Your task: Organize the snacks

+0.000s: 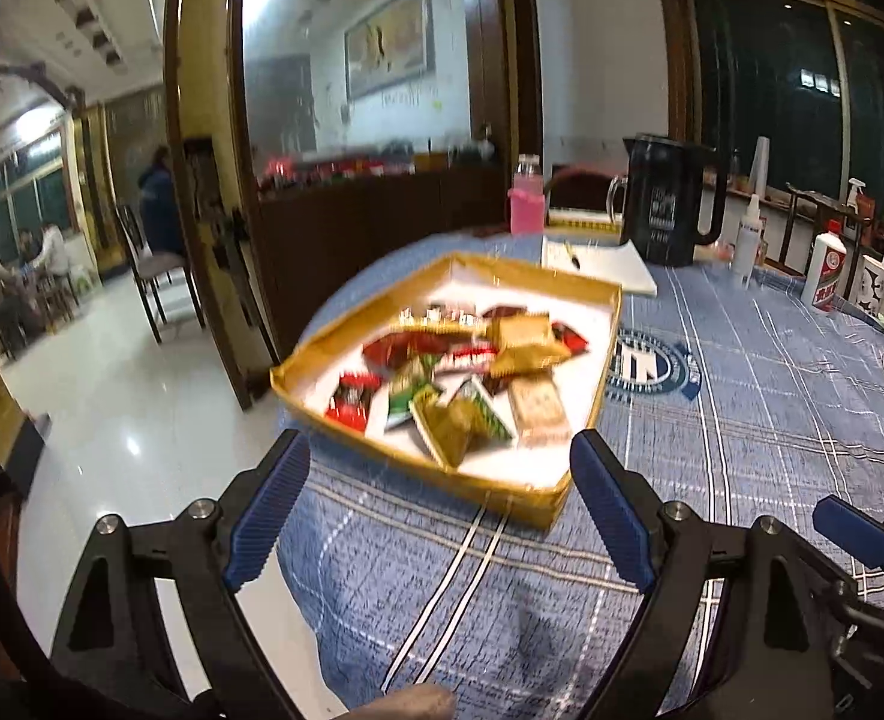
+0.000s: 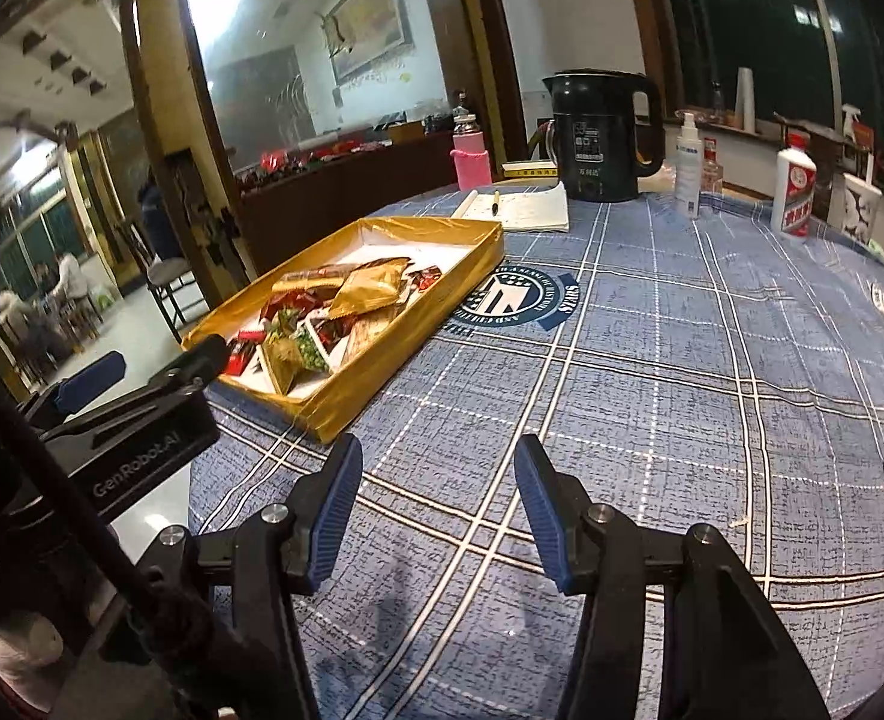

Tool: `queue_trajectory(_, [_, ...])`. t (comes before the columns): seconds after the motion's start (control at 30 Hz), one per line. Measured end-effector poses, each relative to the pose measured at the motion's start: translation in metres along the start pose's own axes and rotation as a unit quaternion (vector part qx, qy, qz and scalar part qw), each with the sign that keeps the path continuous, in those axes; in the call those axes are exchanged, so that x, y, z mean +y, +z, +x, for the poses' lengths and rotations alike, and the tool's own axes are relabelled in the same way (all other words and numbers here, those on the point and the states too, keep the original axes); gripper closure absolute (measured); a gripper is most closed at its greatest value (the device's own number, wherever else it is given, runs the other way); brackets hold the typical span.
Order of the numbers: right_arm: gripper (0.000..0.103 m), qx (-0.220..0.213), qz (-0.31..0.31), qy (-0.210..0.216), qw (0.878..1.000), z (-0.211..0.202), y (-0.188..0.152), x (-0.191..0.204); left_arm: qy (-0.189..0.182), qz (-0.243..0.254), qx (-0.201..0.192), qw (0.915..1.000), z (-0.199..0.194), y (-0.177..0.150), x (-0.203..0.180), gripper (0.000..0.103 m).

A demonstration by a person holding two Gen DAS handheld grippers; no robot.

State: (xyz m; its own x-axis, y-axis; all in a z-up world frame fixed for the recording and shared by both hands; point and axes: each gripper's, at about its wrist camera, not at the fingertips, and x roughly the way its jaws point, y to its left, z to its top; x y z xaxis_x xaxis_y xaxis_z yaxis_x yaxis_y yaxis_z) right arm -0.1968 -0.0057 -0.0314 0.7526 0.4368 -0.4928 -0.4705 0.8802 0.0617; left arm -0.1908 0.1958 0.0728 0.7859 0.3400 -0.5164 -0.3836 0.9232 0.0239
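A shallow gold box (image 1: 611, 324) with a white inside sits on the blue plaid tablecloth near the table's left edge and holds several snack packets (image 1: 472, 384), red, green, gold and tan. My left gripper (image 1: 439, 474) is open and empty, just in front of the box's near corner. In the right wrist view the gold box (image 2: 346, 402) lies ahead to the left with the snack packets (image 2: 334, 312) inside. My right gripper (image 2: 439, 471) is open and empty above bare cloth, right of the box. The left gripper's body (image 2: 136, 414) shows at the left.
At the back of the table stand a black kettle (image 2: 604, 138), a pink bottle (image 2: 471, 153), an open notebook with a pen (image 2: 520, 207), a spray bottle (image 2: 688, 162), a white liquor bottle (image 2: 794, 186) and a paper cup (image 2: 859, 207). The table's left edge drops to a tiled floor.
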Motion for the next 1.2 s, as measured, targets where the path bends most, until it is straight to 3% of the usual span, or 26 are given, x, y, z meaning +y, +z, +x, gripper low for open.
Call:
queue_trajectory(0.33, [0.049, 0.023, -0.041, -0.025, 0.999, 0.016, -0.006, 0.028, -0.037, -0.039, 0.057, 0.9969, 0.016, -0.008, 0.019, 0.014])
queue_trajectory(1.2, [0.049, 0.037, -0.068, -0.051, 0.996, 0.028, -0.011, 0.044, -0.06, -0.044, 0.097, 0.9925, 0.035, -0.016, 0.026, 0.014])
